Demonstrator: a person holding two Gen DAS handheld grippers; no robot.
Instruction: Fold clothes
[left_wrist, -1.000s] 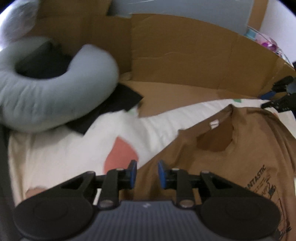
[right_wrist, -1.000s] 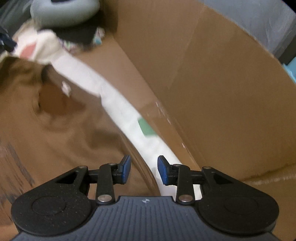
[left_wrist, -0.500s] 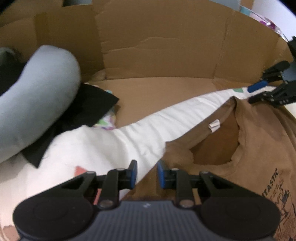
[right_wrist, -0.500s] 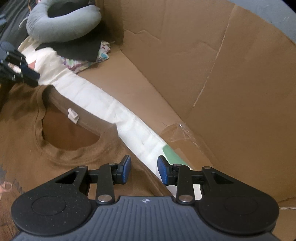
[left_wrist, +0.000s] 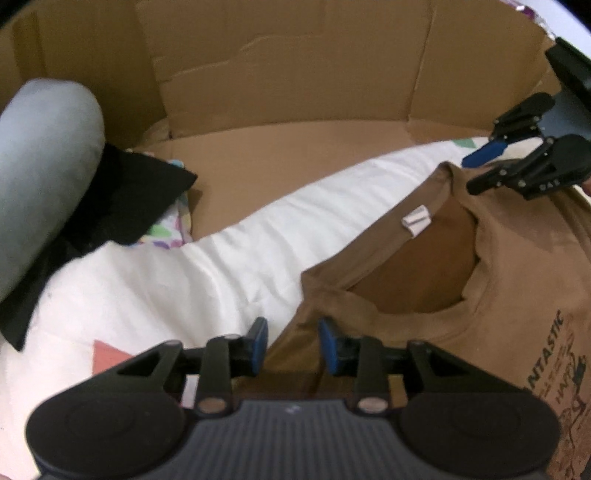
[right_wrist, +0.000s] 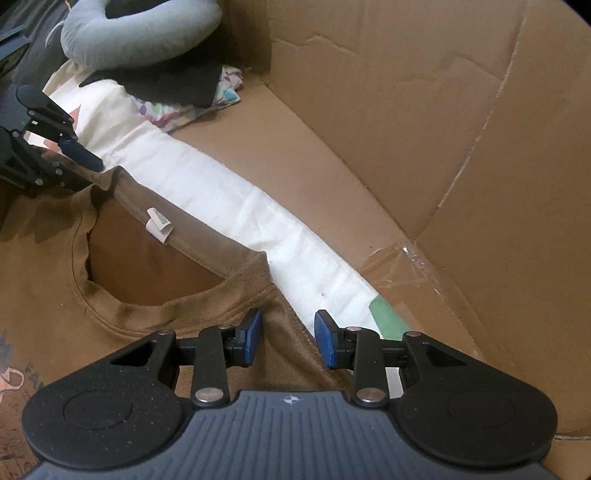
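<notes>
A brown T-shirt (left_wrist: 517, 280) with a printed front lies flat on a white sheet (left_wrist: 207, 273), collar and white neck tag (left_wrist: 416, 221) toward the cardboard. It also shows in the right wrist view (right_wrist: 74, 317). My left gripper (left_wrist: 291, 345) is open, its jaws either side of the shirt's left shoulder edge. My right gripper (right_wrist: 288, 334) is open over the right shoulder edge. Each gripper shows in the other's view: the right one (left_wrist: 480, 170) and the left one (right_wrist: 83, 164).
Cardboard walls (right_wrist: 424, 110) and a cardboard floor (left_wrist: 295, 162) enclose the far side. A grey neck pillow (left_wrist: 40, 177) rests on black cloth (left_wrist: 122, 199) at the left, over a patterned fabric (right_wrist: 184, 110).
Both grippers have moved in toward the shirt's shoulders by the collar. The left view swung right, away from the pillow. The jaws stay open.
</notes>
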